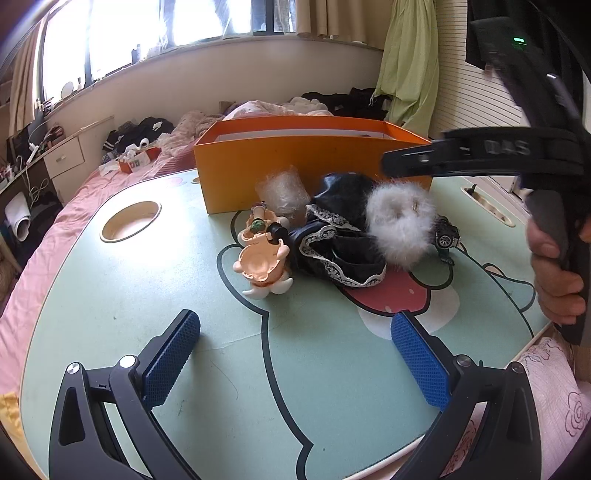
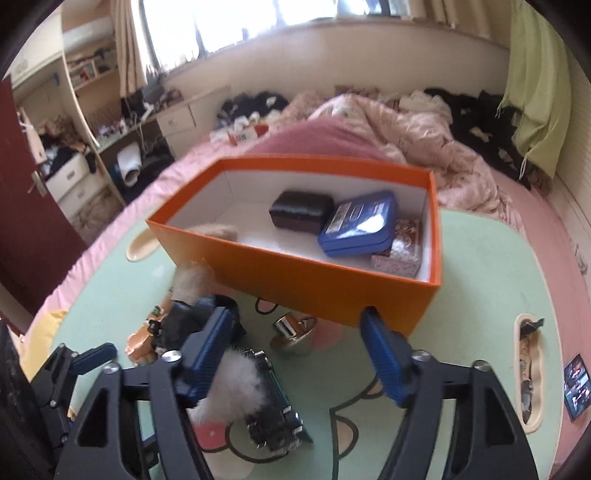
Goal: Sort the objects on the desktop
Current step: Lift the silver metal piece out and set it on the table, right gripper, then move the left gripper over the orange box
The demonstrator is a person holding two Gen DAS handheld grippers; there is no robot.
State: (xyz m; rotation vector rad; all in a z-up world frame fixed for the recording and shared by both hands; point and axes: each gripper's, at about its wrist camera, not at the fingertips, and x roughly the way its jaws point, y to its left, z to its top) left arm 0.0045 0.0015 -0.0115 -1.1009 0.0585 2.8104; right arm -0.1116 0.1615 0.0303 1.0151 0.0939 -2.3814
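Between my right gripper's parted, empty pads the green tabletop shows, and the white fluffy piece with the toy car lies just left of them, far nearer this hand than my idle, open left gripper, with the orange box straight ahead.

A lived-in home bedroom. A bed with a pink sheet and rumpled floral quilt fills the room, strewn with dark clothes. A low mint-green cartoon-printed table sits on top of the bed. Behind runs a wide bright window with beige curtains and a green curtain. Along one wall stand a cluttered desk with drawers and open shelves.
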